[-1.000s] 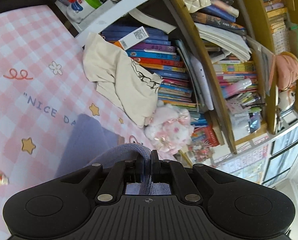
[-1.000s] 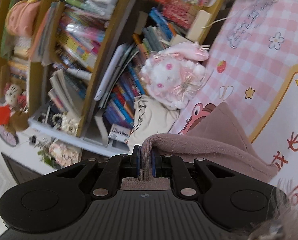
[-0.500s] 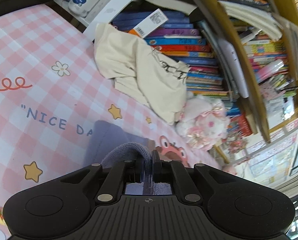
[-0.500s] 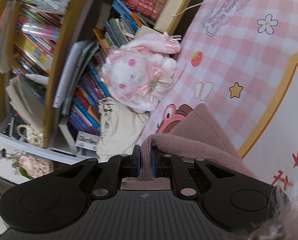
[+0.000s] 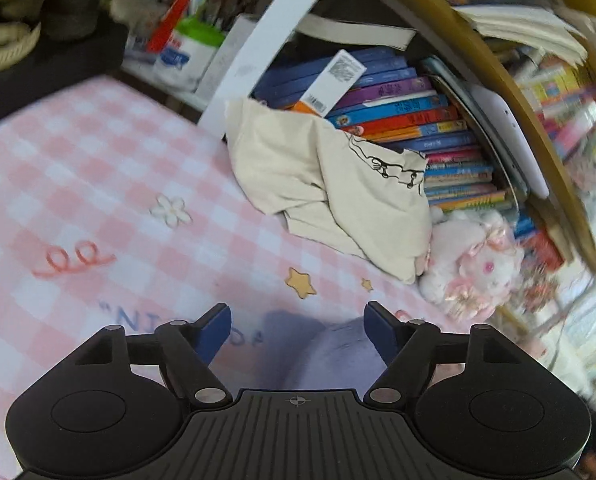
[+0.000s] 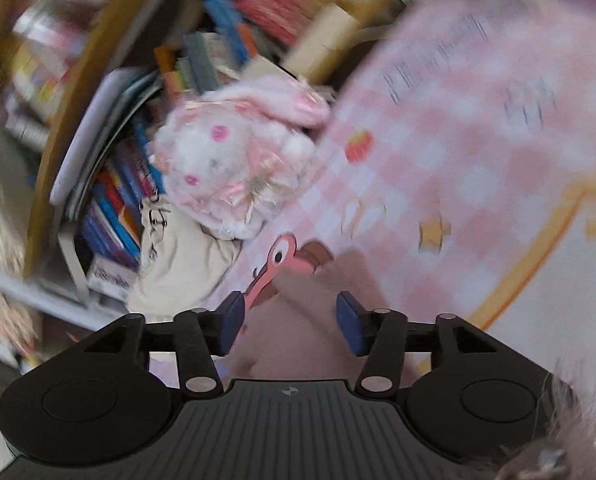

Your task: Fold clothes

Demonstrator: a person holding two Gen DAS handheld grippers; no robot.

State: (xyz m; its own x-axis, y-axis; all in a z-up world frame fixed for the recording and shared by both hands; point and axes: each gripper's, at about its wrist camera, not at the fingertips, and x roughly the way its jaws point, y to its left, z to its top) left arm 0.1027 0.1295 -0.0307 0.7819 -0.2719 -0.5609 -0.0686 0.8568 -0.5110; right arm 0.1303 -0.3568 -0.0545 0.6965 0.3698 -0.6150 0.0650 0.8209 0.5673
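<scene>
My left gripper (image 5: 298,326) is open, its blue pads spread wide above a lilac garment (image 5: 338,356) that lies on the pink checked cloth (image 5: 78,184) just under and right of the fingers. My right gripper (image 6: 290,320) is also open, with a pinkish-mauve garment (image 6: 298,344) resting on the cloth below its blue pads; this view is blurred. Nothing is held between either pair of fingers. A crumpled cream garment (image 5: 326,184) lies against the books at the back, also seen as the cream garment (image 6: 178,264) in the right wrist view.
A shelf of books (image 5: 410,120) borders the cloth at the back. A pink and white plush toy (image 5: 474,268) leans on it, the same plush toy (image 6: 234,164) showing in the right view. A tub of pens (image 5: 190,44) stands at the far left corner.
Both grippers have opened and let go of the fabric they were pinching. The garment has dropped onto the cloth, and both cameras have swung, the right one fast.
</scene>
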